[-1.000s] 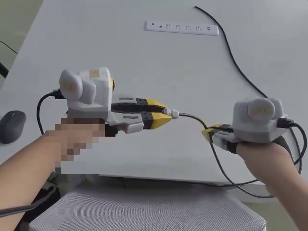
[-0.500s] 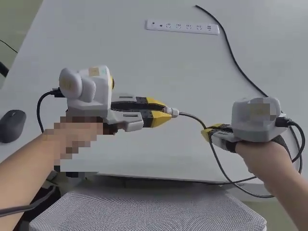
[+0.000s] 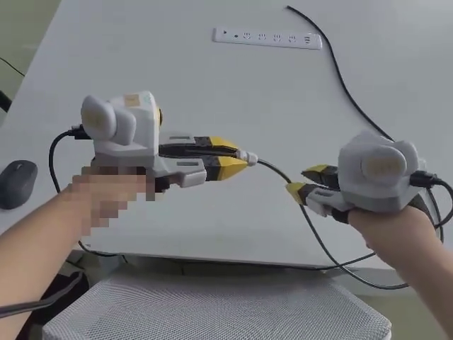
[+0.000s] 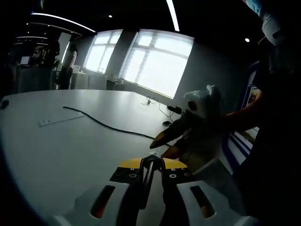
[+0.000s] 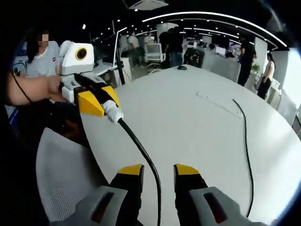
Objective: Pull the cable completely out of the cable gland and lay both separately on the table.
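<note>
Two grippers up above counter (image 3: 212,92). left gripper (image 3: 237,157) clamped on white gland (image 3: 250,157) at its tips. Cable (image 3: 272,168) leaves gland straight toward right gripper (image 3: 306,180) and passes between its jaws, which are apart, not pinching yet. Cable axis runs gripper-to-gripper, so reckon right one clamps, then pulls straight back.

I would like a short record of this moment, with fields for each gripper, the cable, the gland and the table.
left gripper: shut on the small white plastic cable gland, held in the air
right gripper: open, one jaw on each side of the thin black cable
cable: comes out of the gland, not pulled free
table: white; carries a white power strip and a dark grey mouse
</note>
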